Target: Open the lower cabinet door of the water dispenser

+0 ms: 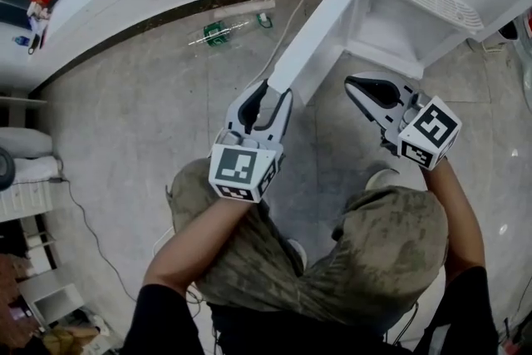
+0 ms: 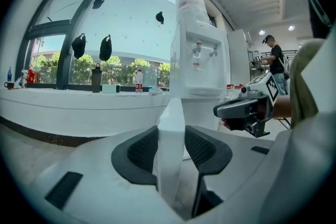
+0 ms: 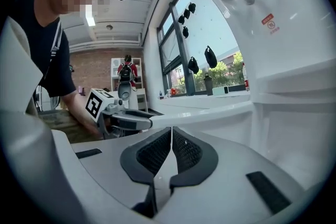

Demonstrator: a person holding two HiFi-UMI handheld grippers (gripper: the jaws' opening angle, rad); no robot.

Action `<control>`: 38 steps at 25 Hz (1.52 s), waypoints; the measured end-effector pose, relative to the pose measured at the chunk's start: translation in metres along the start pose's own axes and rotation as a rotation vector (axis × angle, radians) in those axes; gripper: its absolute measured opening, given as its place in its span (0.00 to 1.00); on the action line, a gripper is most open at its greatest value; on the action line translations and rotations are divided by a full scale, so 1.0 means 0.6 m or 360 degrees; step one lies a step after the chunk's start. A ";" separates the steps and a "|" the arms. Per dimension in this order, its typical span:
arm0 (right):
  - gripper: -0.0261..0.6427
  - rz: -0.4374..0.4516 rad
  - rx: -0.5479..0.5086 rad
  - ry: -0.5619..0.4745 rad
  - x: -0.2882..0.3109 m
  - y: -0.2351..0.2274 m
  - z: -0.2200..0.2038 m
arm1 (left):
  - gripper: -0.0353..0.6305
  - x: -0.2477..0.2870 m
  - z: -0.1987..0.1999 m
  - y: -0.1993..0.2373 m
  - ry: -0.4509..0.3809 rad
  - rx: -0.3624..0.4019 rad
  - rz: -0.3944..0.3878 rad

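Nearest the person, the left gripper grips the free edge of the cabinet door. Only the left gripper view confirms the contact, with both pads pressed against the white panel. The right gripper hangs beside it, apart from the door. Its own view shows the jaws together with nothing between them. From above, the door stands swung open. Its long axis runs from the left gripper up and right to the water dispenser, and its free edge points toward the person.

Readable text: none.
Red sticker, water dispenser front, one o'clock: print too small.
Cube markers: black-and-white squares, no letters.
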State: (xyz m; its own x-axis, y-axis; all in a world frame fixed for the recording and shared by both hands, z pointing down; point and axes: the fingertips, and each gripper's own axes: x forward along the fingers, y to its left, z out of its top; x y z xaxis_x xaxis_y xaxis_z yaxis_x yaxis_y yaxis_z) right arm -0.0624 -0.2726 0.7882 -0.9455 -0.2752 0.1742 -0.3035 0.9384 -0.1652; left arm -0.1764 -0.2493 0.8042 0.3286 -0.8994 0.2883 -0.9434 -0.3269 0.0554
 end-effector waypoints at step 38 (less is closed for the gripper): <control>0.05 -0.0355 0.0070 0.0014 -0.045 -0.075 0.042 | 0.22 0.053 0.015 0.170 -0.0084 -0.0214 0.0487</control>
State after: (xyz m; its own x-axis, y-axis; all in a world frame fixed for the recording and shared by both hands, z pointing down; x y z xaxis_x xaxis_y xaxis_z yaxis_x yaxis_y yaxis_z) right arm -0.0264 -0.3129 0.7664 -0.8533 -0.4728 0.2199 -0.5101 0.8443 -0.1639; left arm -0.2615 -0.3140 0.8106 0.0278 -0.9648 0.2614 -0.9949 -0.0014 0.1006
